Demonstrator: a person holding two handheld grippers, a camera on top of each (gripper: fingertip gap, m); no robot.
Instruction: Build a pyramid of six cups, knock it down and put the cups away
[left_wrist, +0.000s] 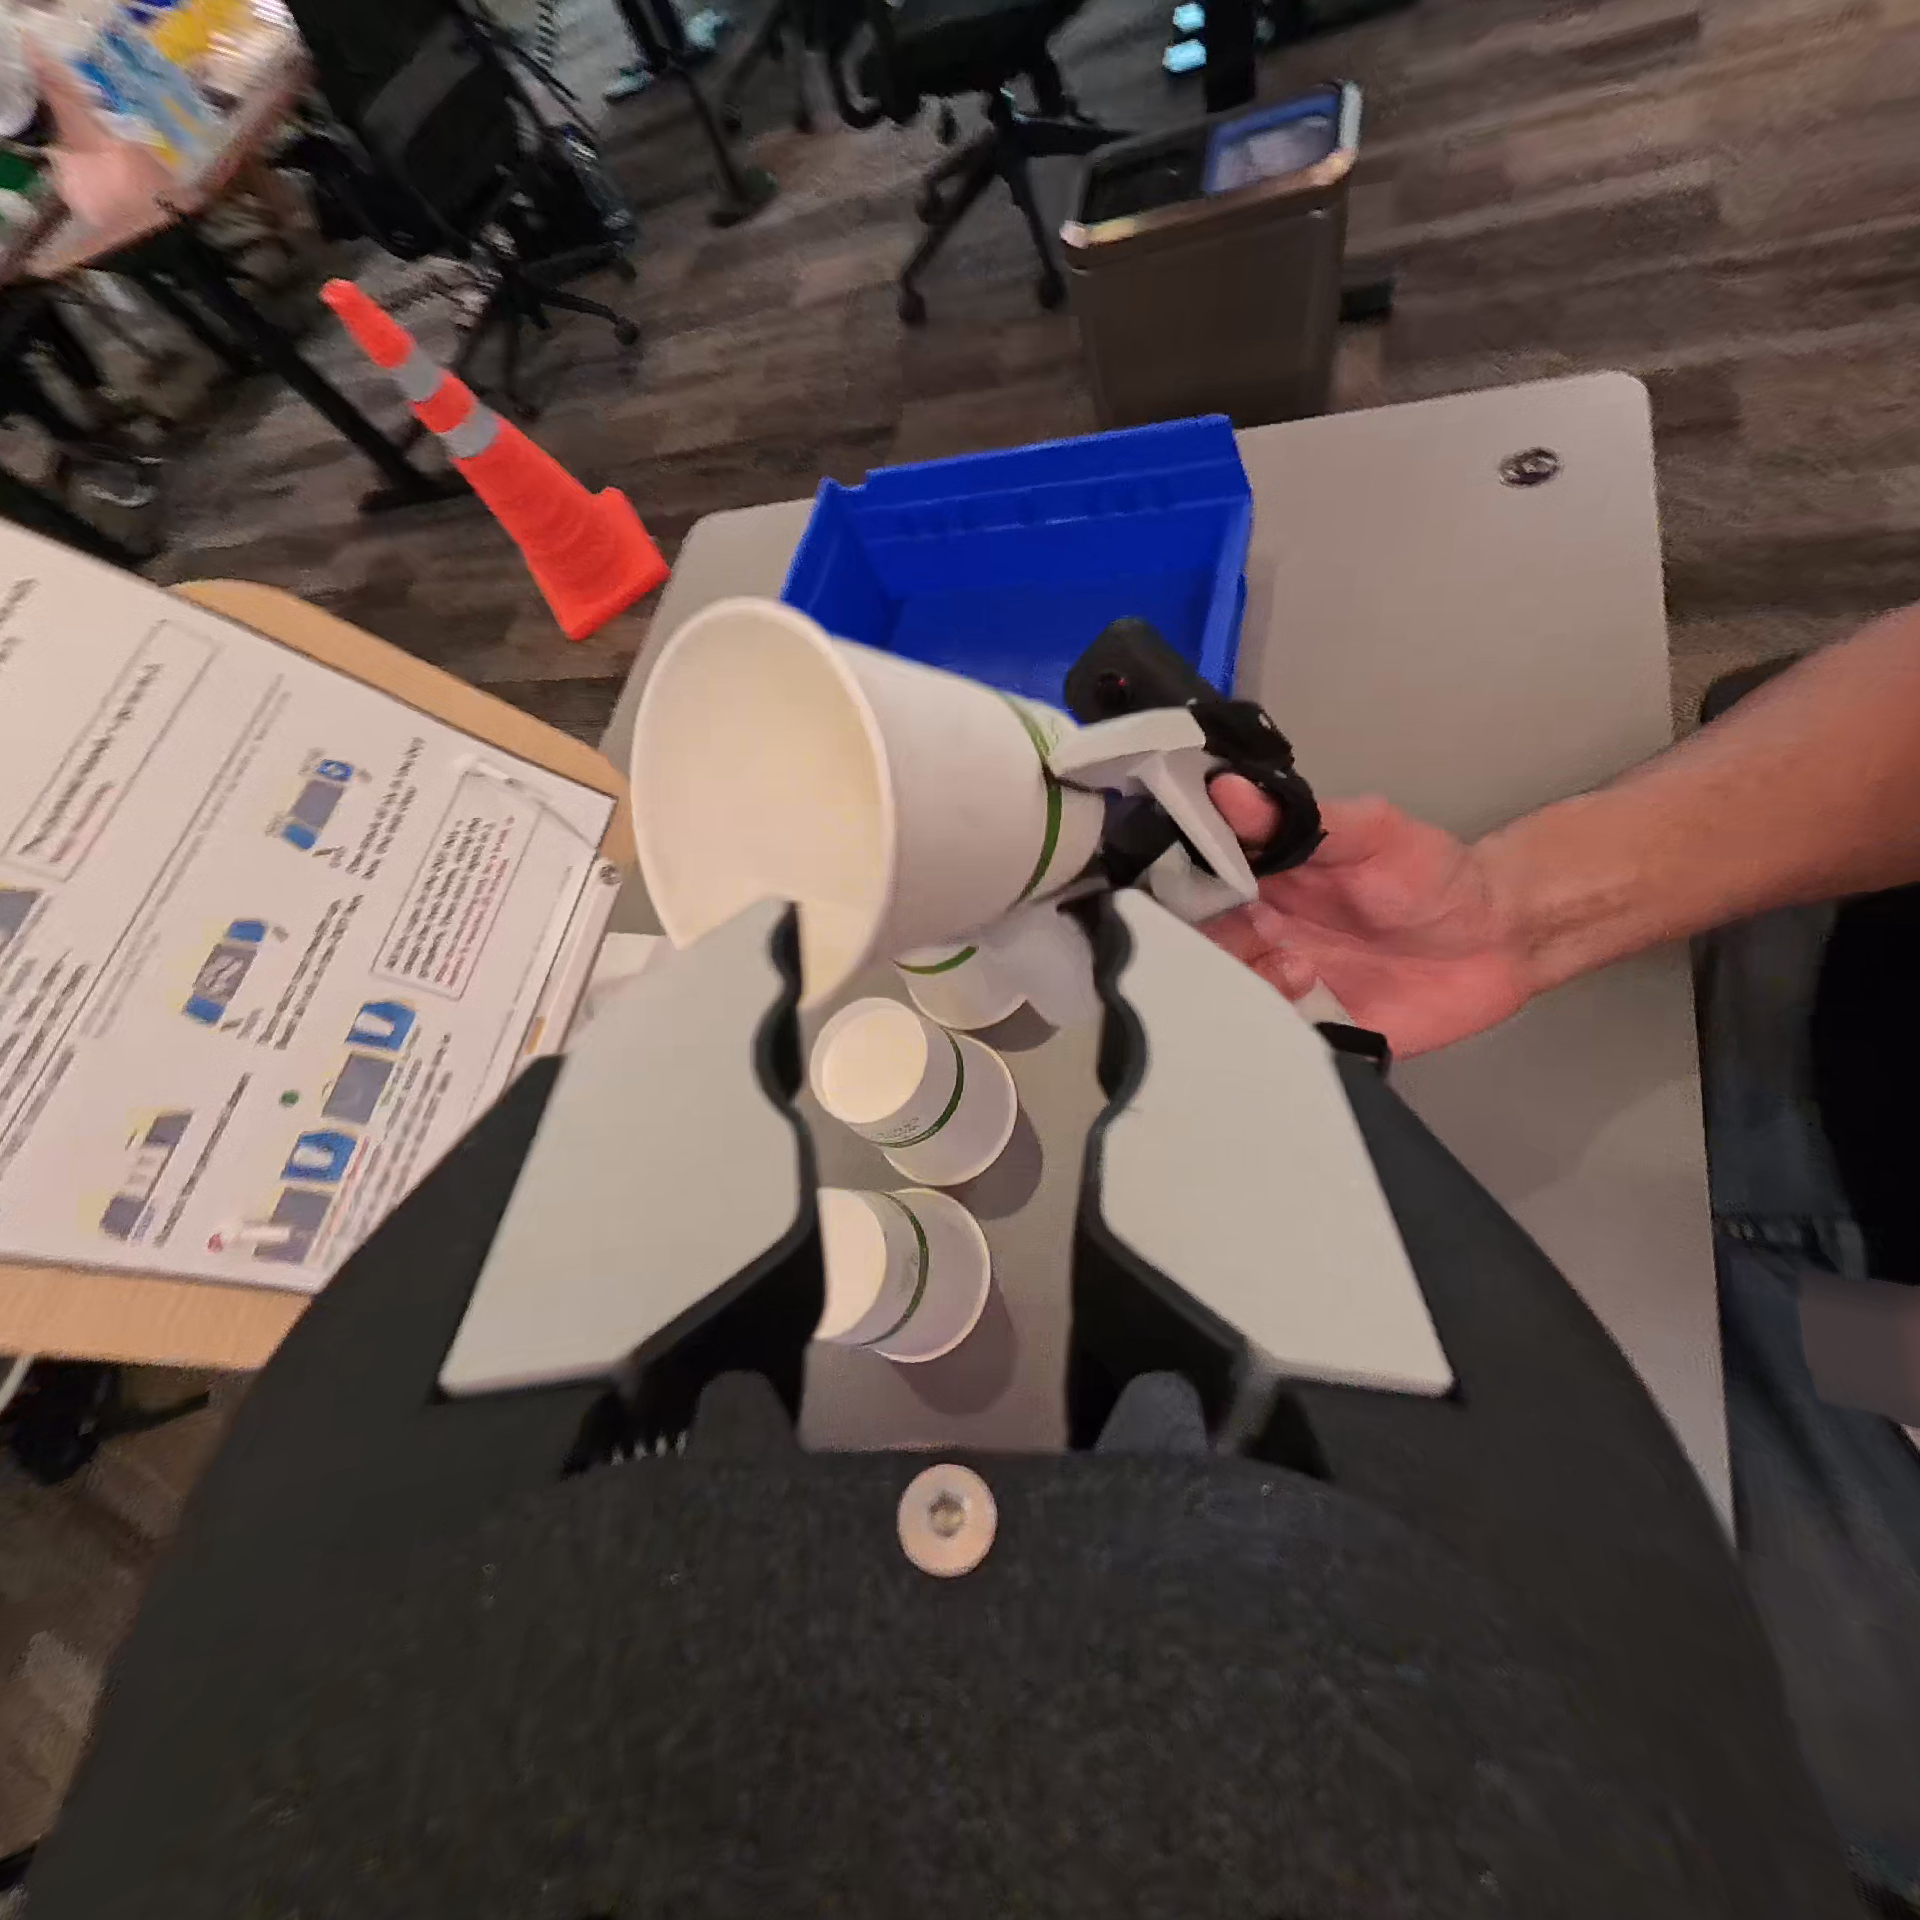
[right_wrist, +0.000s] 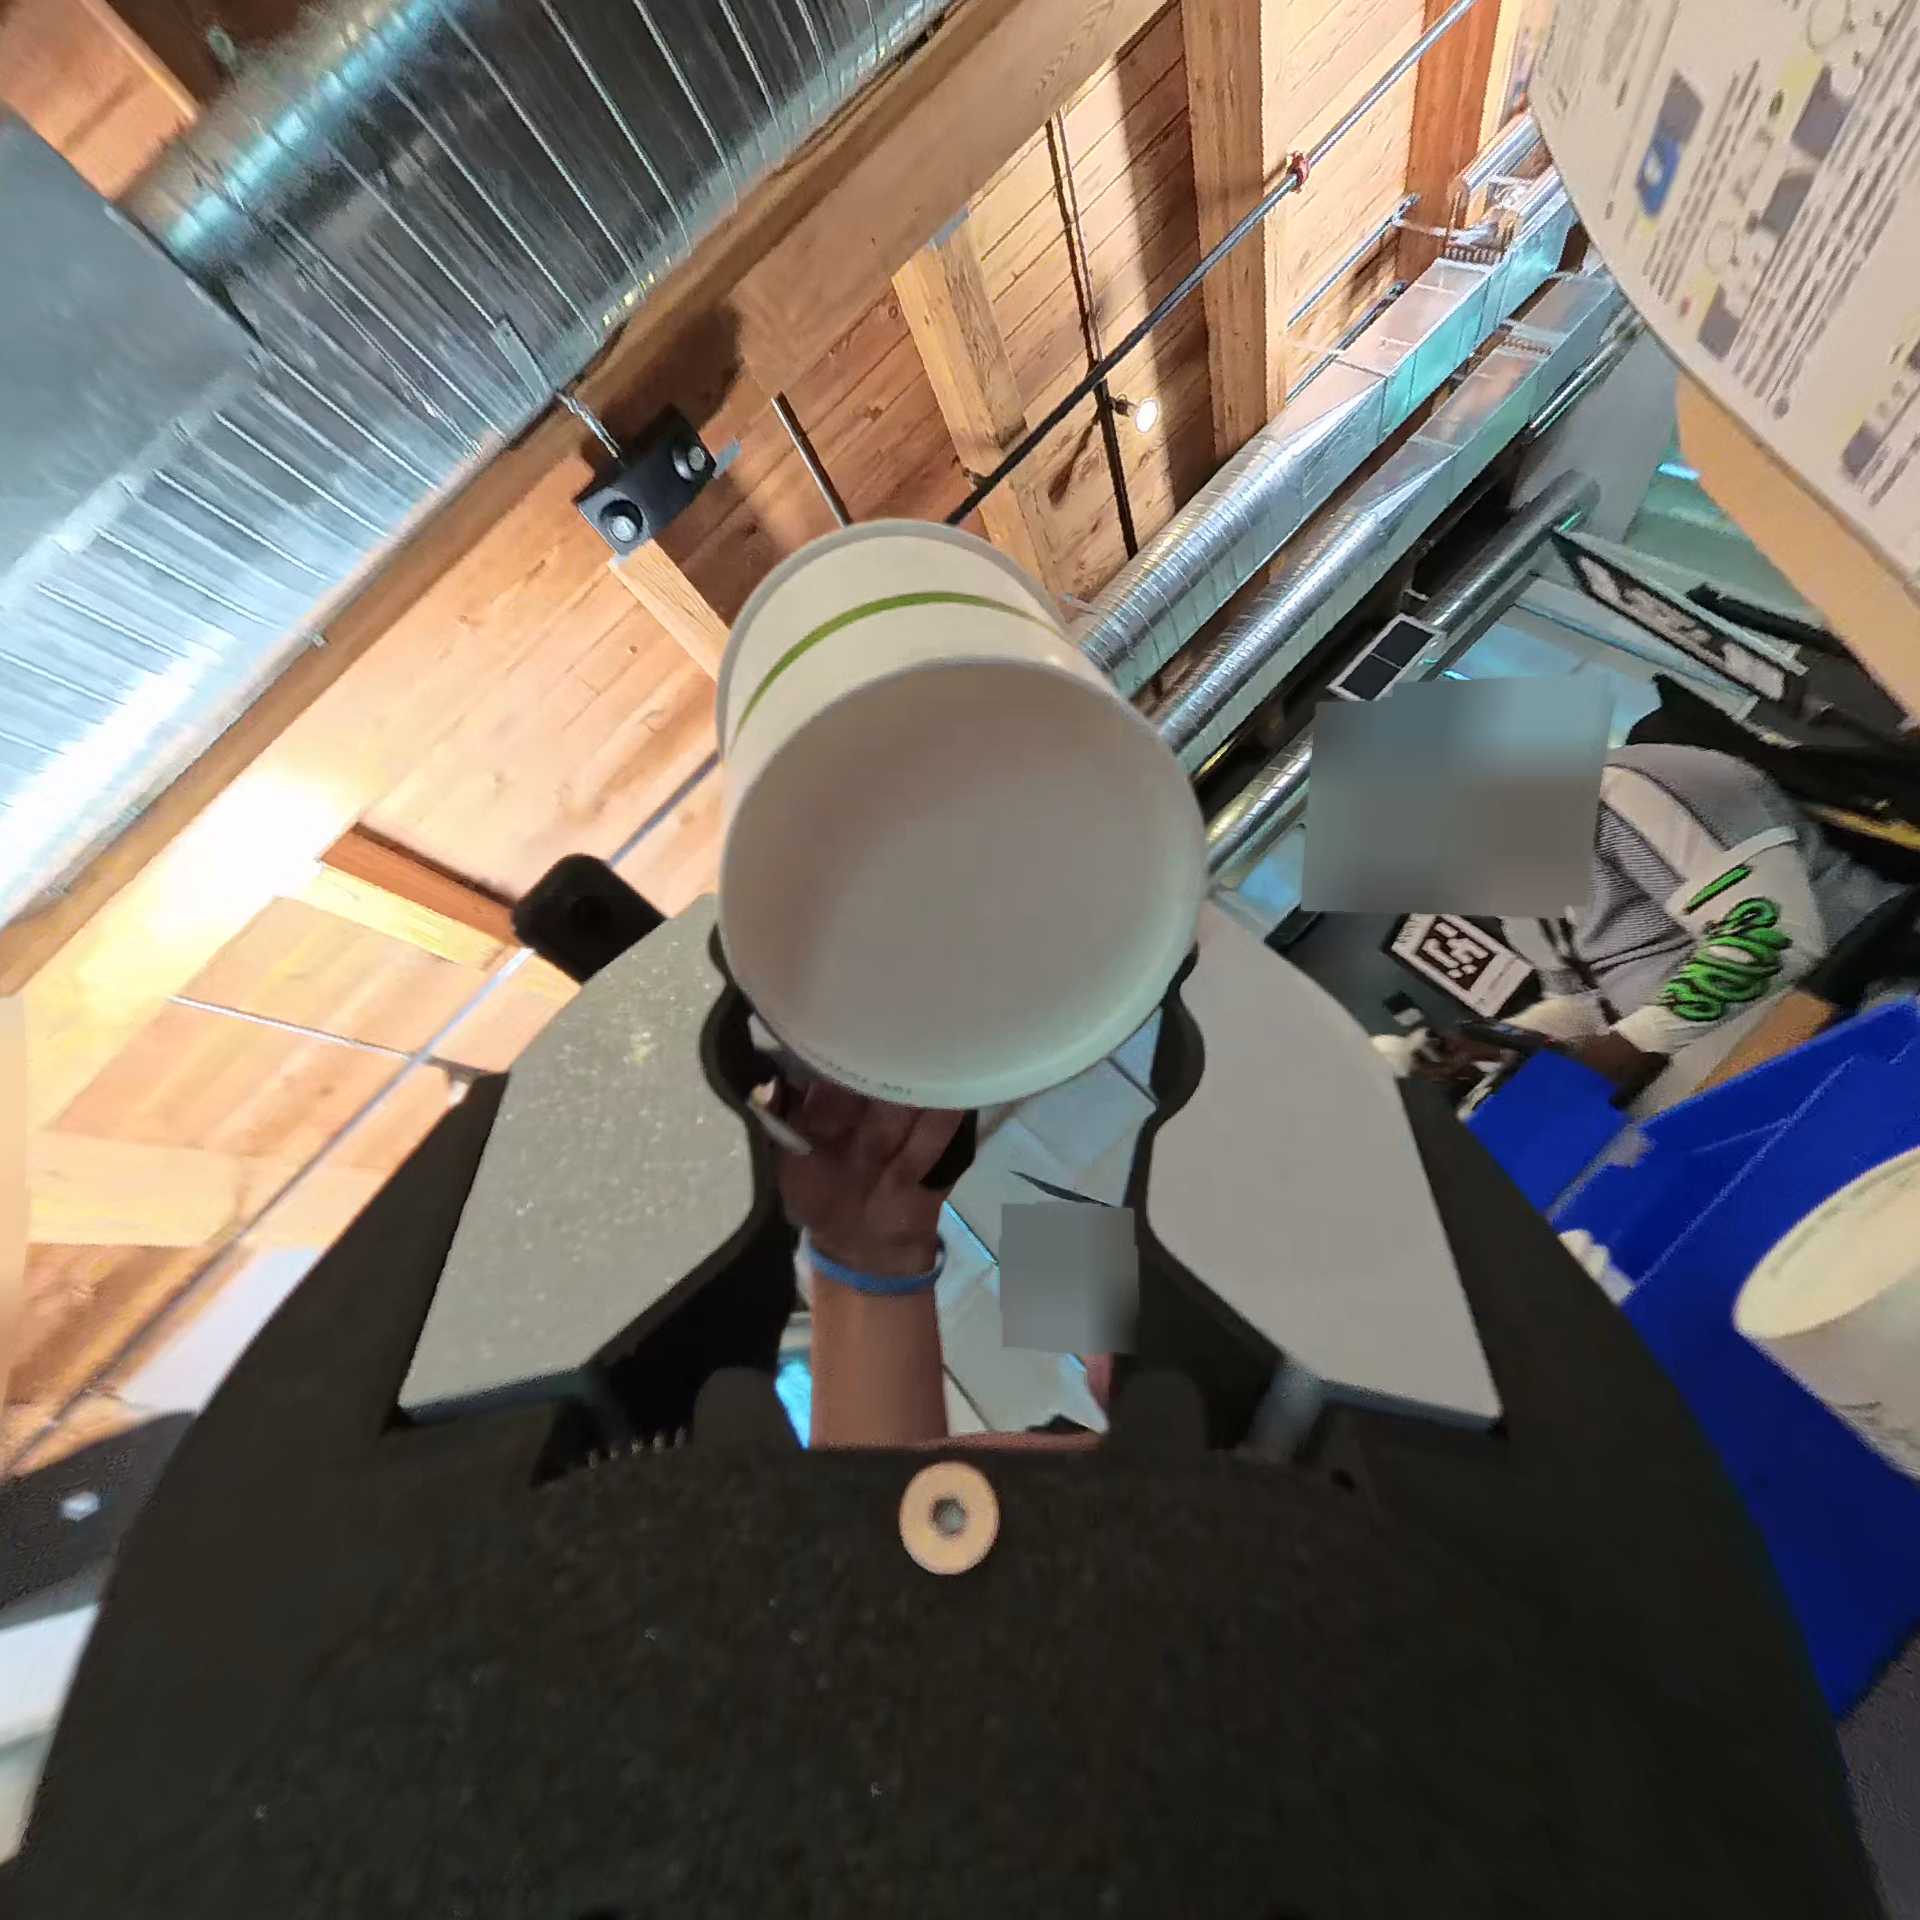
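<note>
Even indoor light casts soft cup shadows on the worktop, while fisheye edges blur and bend.

An open-plan office or lab workspace; rolling office chairs stand on wood-look flooring beside a steel bin and an orange traffic cone. Overhead run exposed timber beams and silver ducting.

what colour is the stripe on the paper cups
Green, a thin band round each white cup; clearest in the left wrist view.
</note>
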